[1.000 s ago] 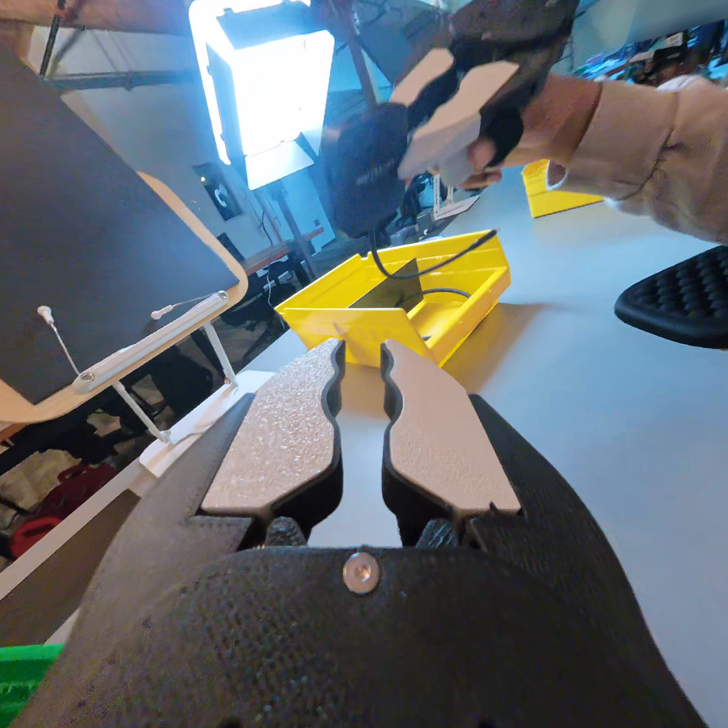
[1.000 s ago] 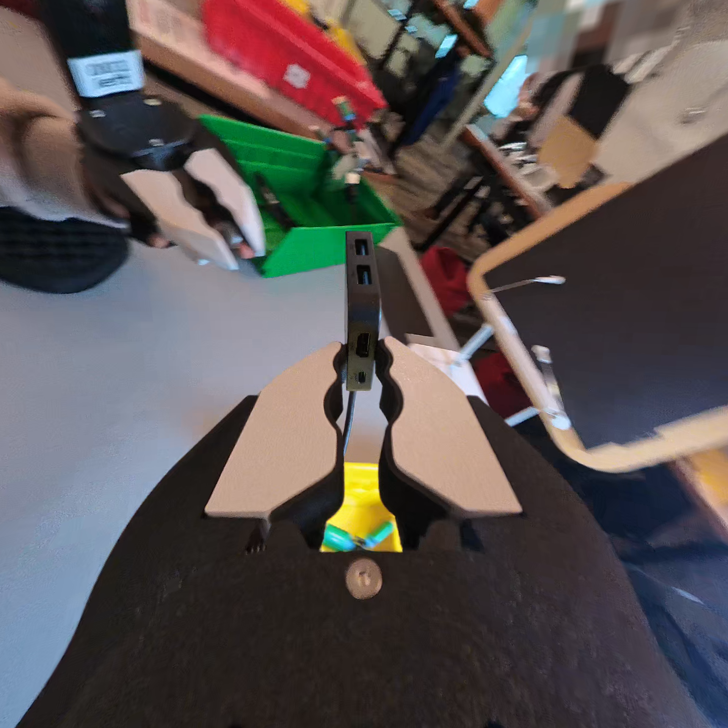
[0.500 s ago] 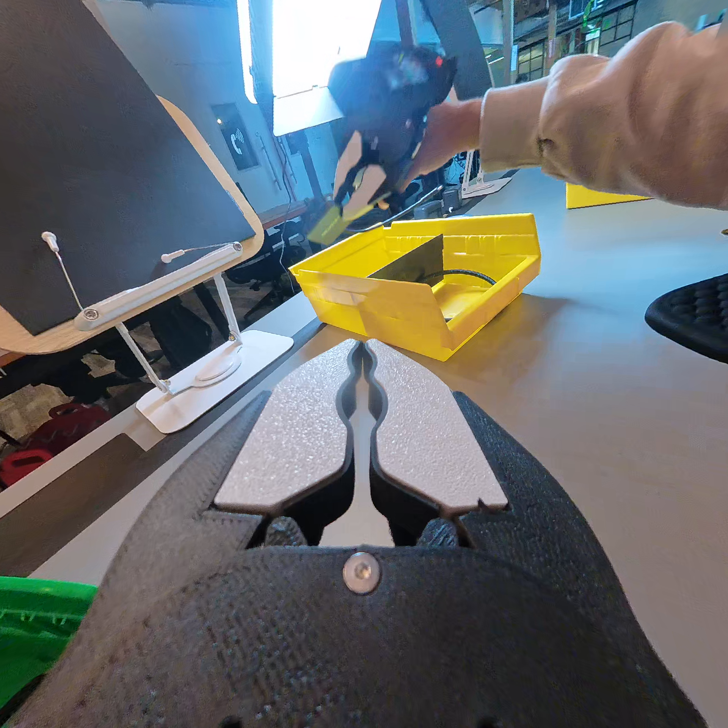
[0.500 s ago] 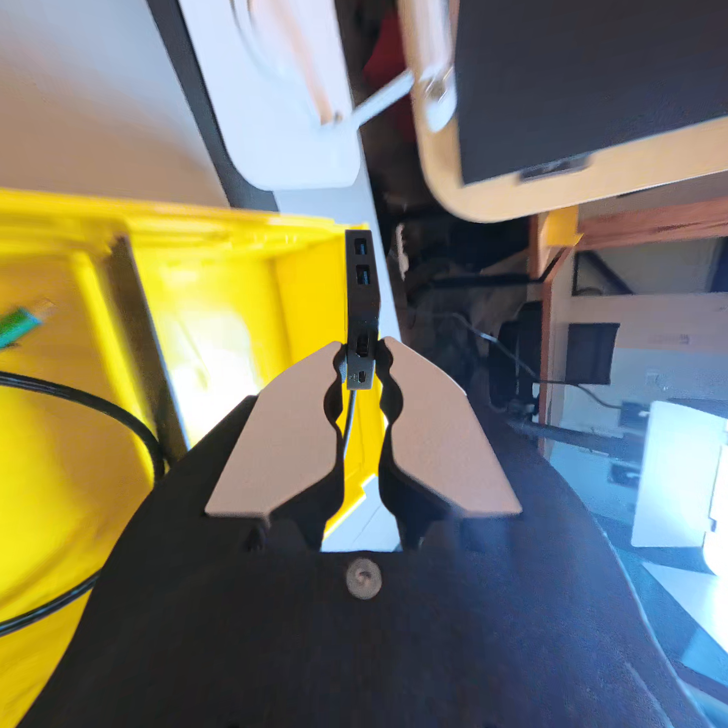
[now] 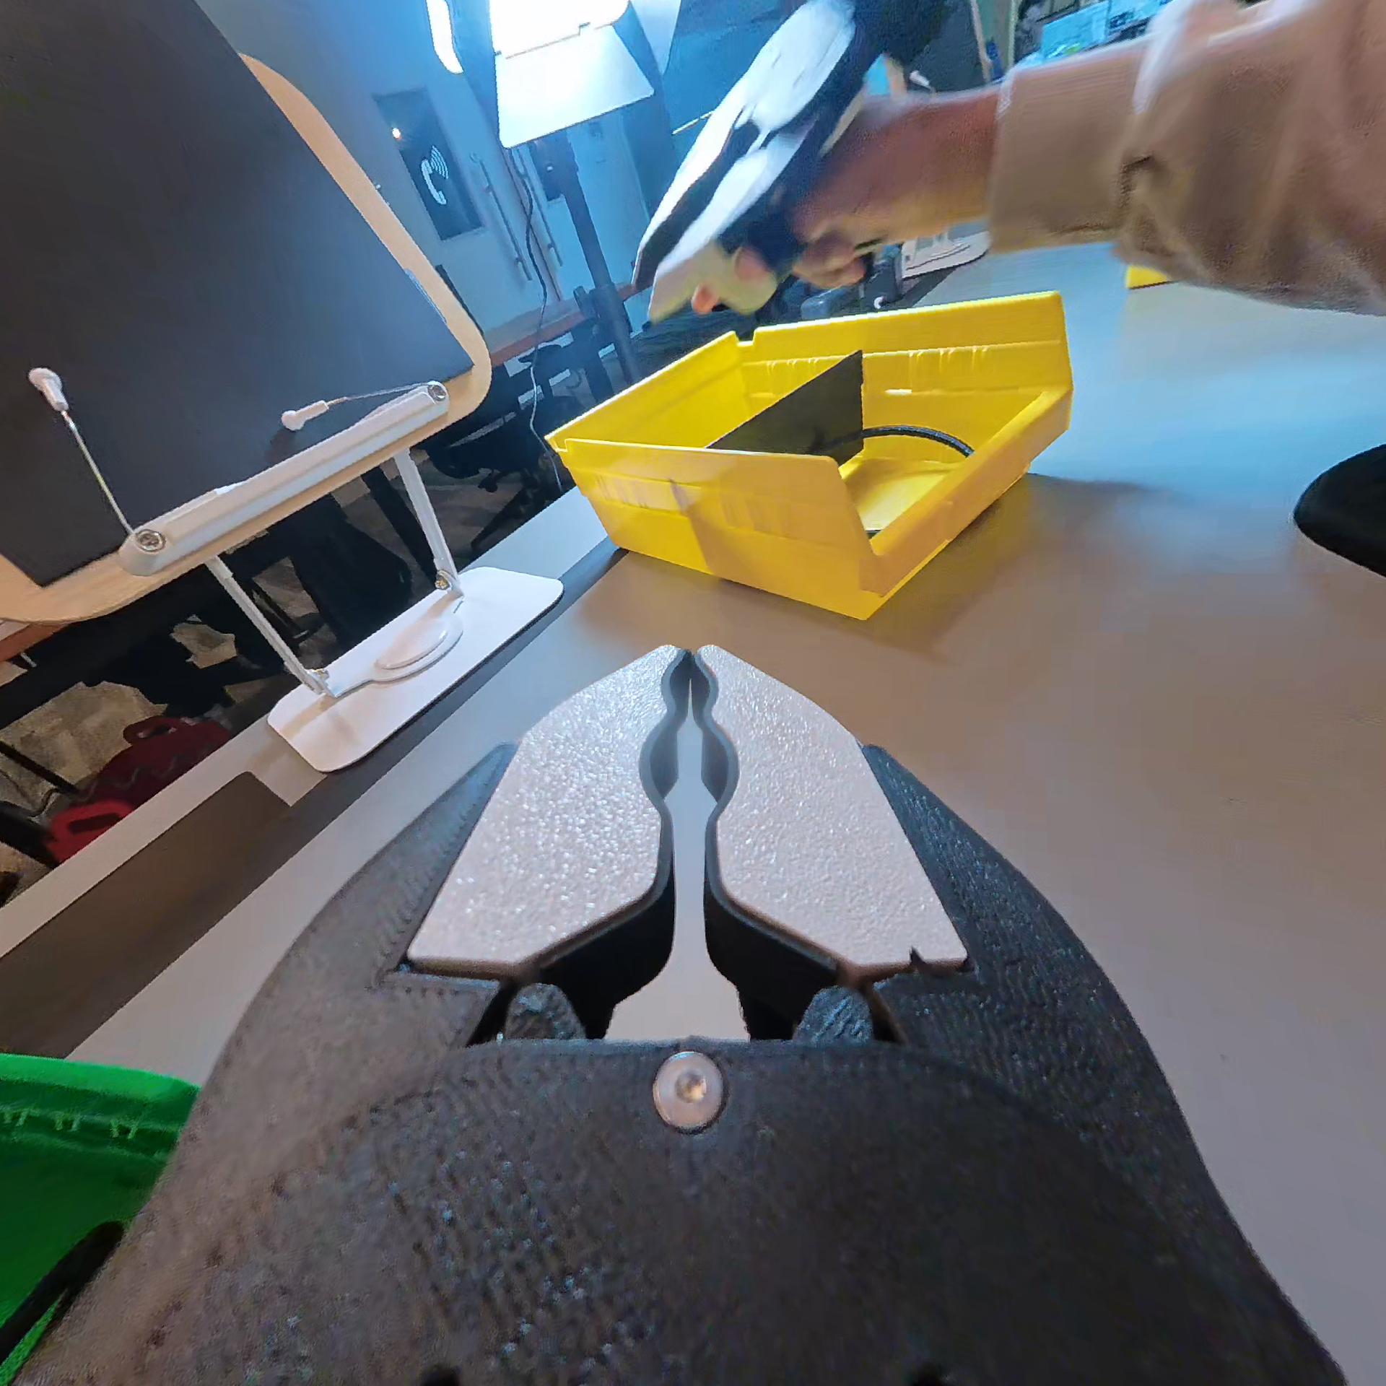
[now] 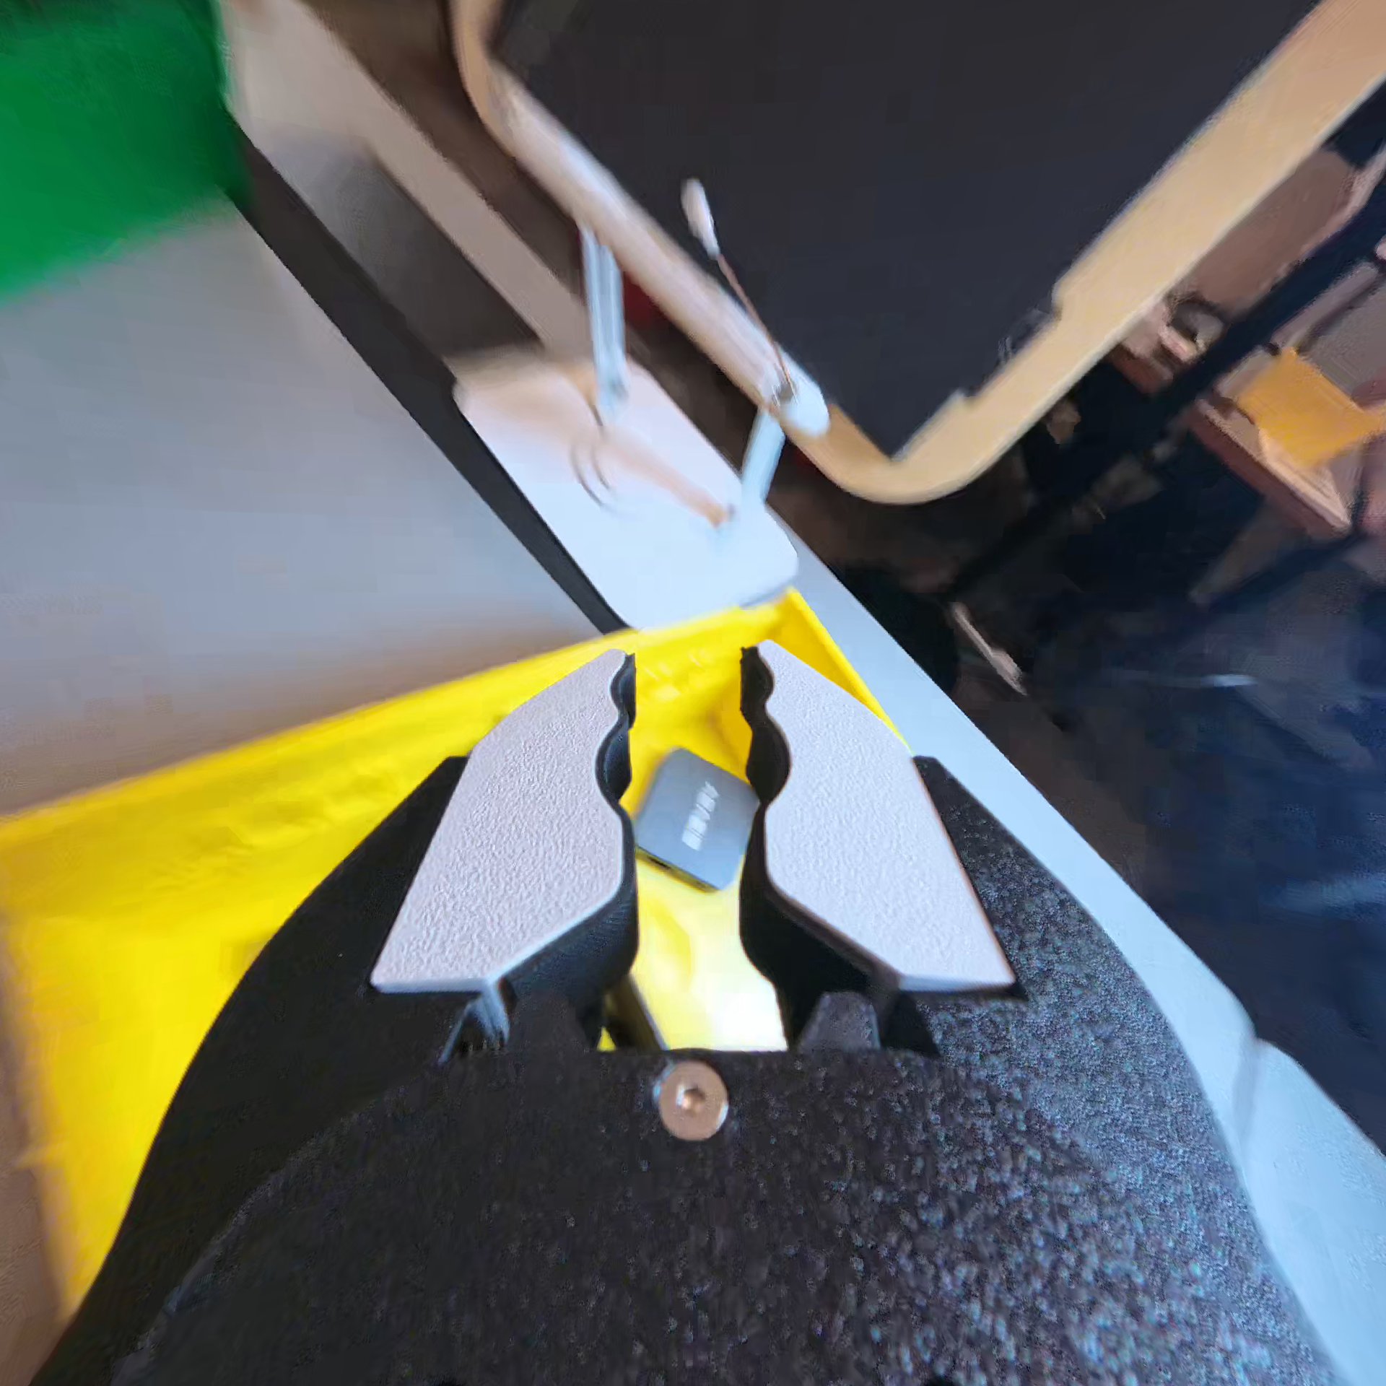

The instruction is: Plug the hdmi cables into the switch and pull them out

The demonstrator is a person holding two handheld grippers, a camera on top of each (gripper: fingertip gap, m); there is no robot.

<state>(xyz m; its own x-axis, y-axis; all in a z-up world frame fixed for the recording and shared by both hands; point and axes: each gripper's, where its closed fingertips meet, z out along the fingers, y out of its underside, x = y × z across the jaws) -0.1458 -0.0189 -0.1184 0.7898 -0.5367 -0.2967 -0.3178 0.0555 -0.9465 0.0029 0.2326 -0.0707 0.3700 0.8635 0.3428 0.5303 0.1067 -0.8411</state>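
Observation:
In the right wrist view my right gripper (image 6: 686, 660) is open and empty above the yellow bin (image 6: 300, 787). The grey switch (image 6: 697, 817) lies flat on the bin floor, seen between my fingers, near the bin's far corner. In the left wrist view my left gripper (image 5: 690, 660) is shut on nothing, low over the grey table (image 5: 1087, 750) in front of the yellow bin (image 5: 810, 510). A black cable (image 5: 922, 439) lies in the bin behind a black divider (image 5: 802, 420). The right gripper (image 5: 660, 289), held by a hand, hangs blurred above the bin's far left corner.
A dark board on a white stand (image 5: 420, 660) leans at the table's left edge; it also shows in the right wrist view (image 6: 637, 525). A green bin (image 5: 75, 1125) sits at the lower left. A black textured object (image 5: 1350, 510) lies at the right edge. One gripper's finger ends stand about 30 cm off the other's.
My right gripper carried the switch over the yellow bin, let it go and opened; the switch now lies in the bin. My left gripper closed fully.

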